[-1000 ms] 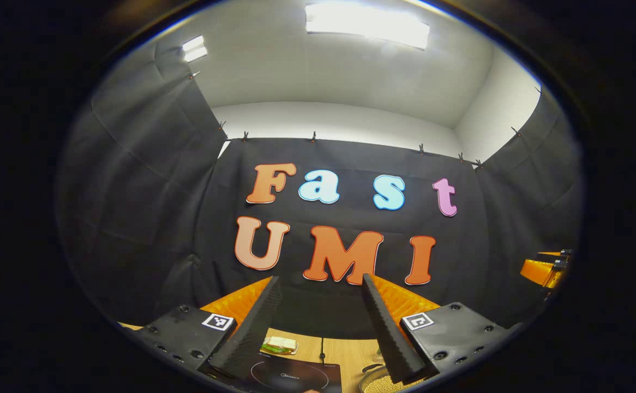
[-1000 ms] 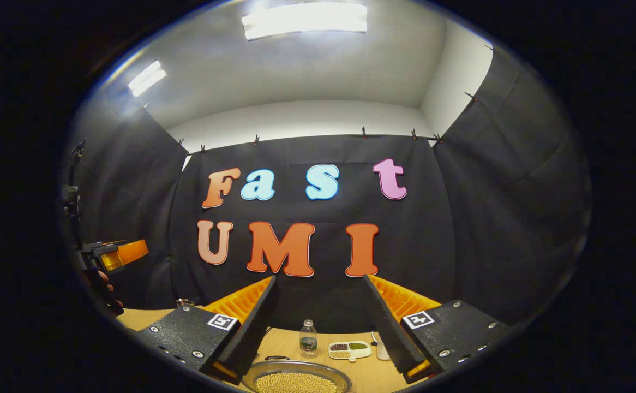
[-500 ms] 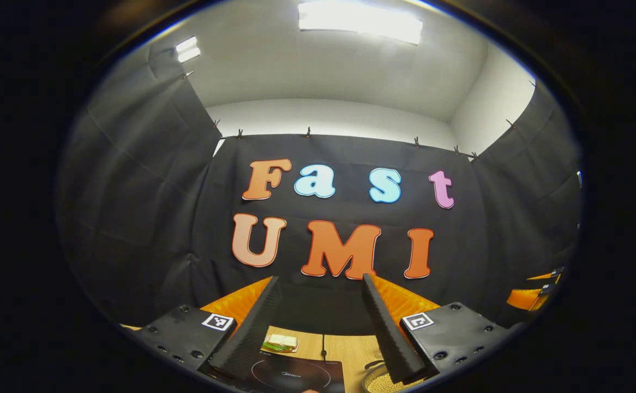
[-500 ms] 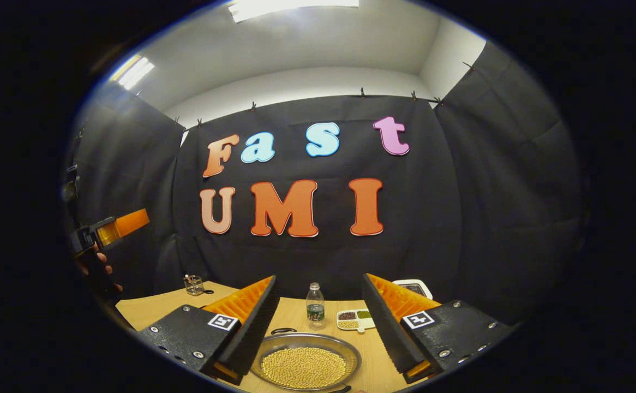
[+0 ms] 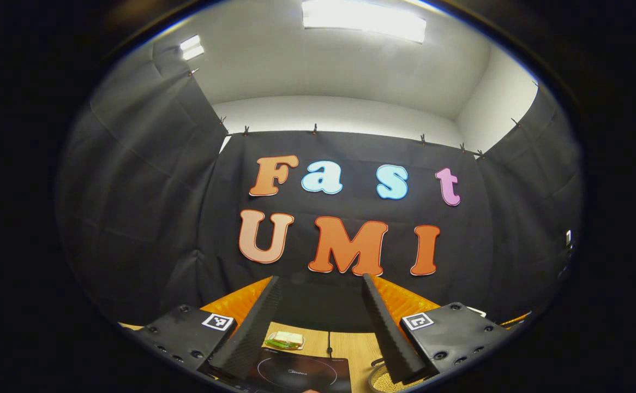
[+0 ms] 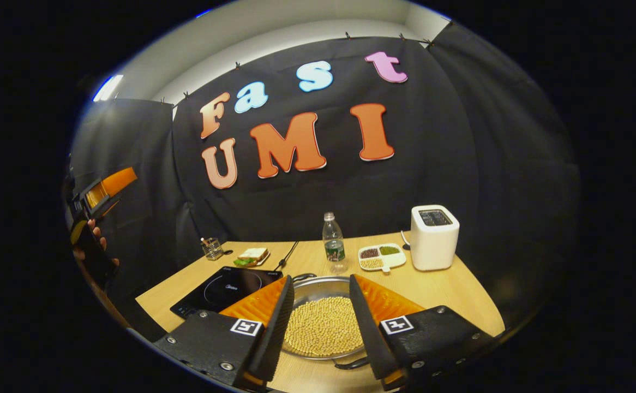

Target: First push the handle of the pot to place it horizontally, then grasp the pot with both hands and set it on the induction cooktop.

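Two tools are held spread wide and empty. The right tool (image 6: 321, 322) is poised above the pot (image 6: 322, 326) of pale grains; the left tool (image 5: 318, 327) is raised near the induction cooktop (image 6: 225, 290), left of the pot. Handle-pushing seems not yet begun. Bare desk (image 6: 460, 295) is seen right of the pot.

- In the left gripper view, the pot (image 5: 384, 377) is cut off at the bottom edge, half hidden behind the right finger of the jaws.
- The induction cooktop (image 5: 301, 373) between the jaws is cropped below.
- In the right gripper view, the jaws' fingers cover both sides of the pot (image 6: 322, 326).
- The pot's handles are hard to make out there.
- The jar (image 6: 211, 249) contents, far left of the jaws, are too small to tell.
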